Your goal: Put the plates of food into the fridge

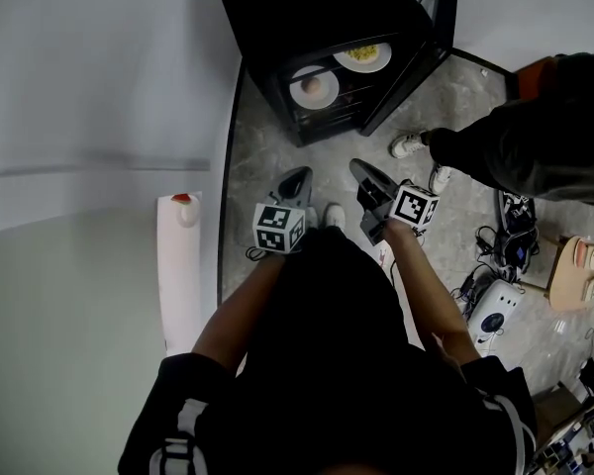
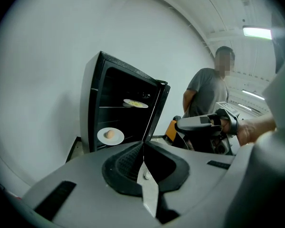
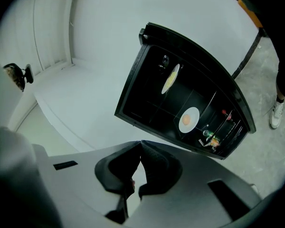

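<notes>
left gripper [image 1: 299, 175], right gripper [image 1: 362, 167] pressed together | person [image 1: 535, 137] beside fridge door [image 1: 416, 67] | plates [image 1: 314, 87] shelved

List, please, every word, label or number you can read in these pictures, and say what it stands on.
No readable text anywhere.
The white marker cube on the left gripper: black square pattern only, no letters.
The cube on the right gripper: the same.
The small bottles in the door of the black fridge: labels too small to read.

A bystander [image 1: 535, 137] stands on the mottled grey floor [image 1: 267, 156]; cables [image 1: 508, 237] lie nearby.
</notes>
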The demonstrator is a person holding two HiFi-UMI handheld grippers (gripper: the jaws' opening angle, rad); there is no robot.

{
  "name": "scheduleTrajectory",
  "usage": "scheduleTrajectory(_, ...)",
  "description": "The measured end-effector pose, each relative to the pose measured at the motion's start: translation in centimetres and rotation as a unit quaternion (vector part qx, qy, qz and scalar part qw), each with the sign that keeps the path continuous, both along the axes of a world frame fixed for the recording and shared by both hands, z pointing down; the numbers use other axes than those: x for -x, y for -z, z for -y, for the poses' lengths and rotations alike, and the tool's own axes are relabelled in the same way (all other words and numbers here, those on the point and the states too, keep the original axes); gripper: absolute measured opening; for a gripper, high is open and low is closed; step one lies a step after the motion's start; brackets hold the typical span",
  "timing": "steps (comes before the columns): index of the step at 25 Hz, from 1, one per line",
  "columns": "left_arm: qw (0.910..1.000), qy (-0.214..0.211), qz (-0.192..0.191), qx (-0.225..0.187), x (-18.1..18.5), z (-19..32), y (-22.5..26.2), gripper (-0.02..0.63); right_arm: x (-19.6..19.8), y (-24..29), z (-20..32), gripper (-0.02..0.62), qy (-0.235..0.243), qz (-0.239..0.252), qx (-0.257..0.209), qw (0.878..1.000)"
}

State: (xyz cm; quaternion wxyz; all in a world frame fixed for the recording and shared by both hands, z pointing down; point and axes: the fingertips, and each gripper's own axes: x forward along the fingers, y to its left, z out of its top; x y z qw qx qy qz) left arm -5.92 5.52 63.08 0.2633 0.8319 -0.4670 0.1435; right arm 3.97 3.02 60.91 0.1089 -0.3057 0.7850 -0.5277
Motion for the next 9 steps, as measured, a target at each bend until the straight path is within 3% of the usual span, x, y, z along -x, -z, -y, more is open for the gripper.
scheduleTrajectory(9,0.9997,-0.021,0.0,-0.008,-0.2,0.0,0.9,0.021,0.2,1.3,-1.0,0.025,0.017,-0.007,-0.005,1.0)
